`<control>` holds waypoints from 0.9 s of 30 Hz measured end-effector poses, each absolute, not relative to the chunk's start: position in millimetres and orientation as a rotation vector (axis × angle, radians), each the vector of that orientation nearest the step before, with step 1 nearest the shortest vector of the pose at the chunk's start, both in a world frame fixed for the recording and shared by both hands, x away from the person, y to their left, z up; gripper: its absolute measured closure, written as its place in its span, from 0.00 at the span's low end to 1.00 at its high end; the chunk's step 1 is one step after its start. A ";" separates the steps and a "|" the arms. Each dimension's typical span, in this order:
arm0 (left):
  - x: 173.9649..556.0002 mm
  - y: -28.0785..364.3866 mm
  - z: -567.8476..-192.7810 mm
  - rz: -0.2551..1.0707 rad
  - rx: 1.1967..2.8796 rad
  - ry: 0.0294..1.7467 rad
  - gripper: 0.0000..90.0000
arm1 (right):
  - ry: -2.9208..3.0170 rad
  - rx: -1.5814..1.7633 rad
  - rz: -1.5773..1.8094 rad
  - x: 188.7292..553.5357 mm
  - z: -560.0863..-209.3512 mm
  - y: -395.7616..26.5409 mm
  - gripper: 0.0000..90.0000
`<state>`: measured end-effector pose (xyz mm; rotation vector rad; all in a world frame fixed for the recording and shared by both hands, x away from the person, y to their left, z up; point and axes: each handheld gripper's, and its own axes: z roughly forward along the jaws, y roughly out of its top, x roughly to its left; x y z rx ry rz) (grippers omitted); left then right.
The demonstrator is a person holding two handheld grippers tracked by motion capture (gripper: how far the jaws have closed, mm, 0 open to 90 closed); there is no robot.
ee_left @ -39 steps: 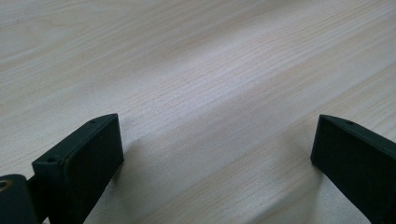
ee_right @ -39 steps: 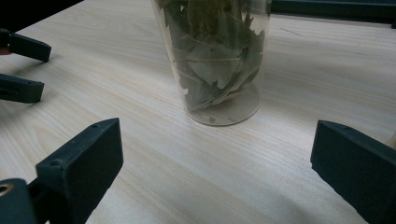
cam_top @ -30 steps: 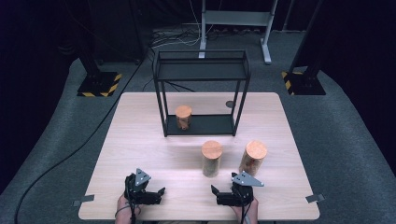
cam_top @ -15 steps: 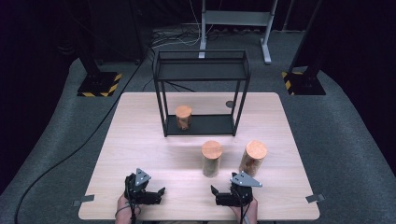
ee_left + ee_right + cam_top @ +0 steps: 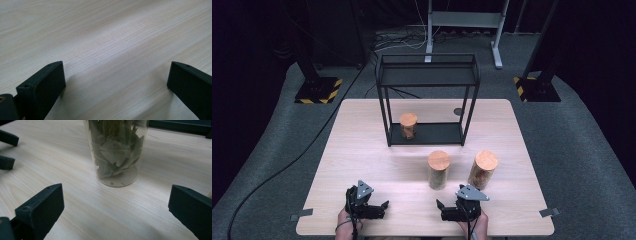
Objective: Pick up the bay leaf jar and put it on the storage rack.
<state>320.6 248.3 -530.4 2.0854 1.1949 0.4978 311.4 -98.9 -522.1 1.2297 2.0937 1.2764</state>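
Right gripper low at the table's near edge, jaws spread wide with nothing between them, having just been opening to their full gape; same wide stance seen in the right gripper view, black jaws at either bottom corner over bare wood. Straight ahead of those jaws, near but not touching: clear jar of dried leaves, upright on the wooden table, cork lid on top in the high view. Just to its right, apart from it, second cork-lidded jar, also upright, beside the right gripper's grey plate. Third cork-lidded jar farther back, standing on the bottom shelf of the black wire rack, toward its left end. Left gripper also at the near edge, well apart from the jars, jaws likewise parted and empty, resting over plain tabletop in the left gripper view. Small dark disc on the table behind the rack.
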 end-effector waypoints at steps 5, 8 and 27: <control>320.7 248.7 -530.2 0.497 2.091 1.190 0.01 | 2.081 1.219 1.266 311.6 -511.7 -93.2 0.00; 320.9 248.7 -530.3 0.496 2.090 1.189 0.01 | 2.072 1.211 1.290 313.6 -506.0 -90.6 0.00; 321.0 248.1 -530.3 0.482 2.106 1.153 0.01 | 2.041 1.141 1.300 346.0 -477.5 -66.7 0.00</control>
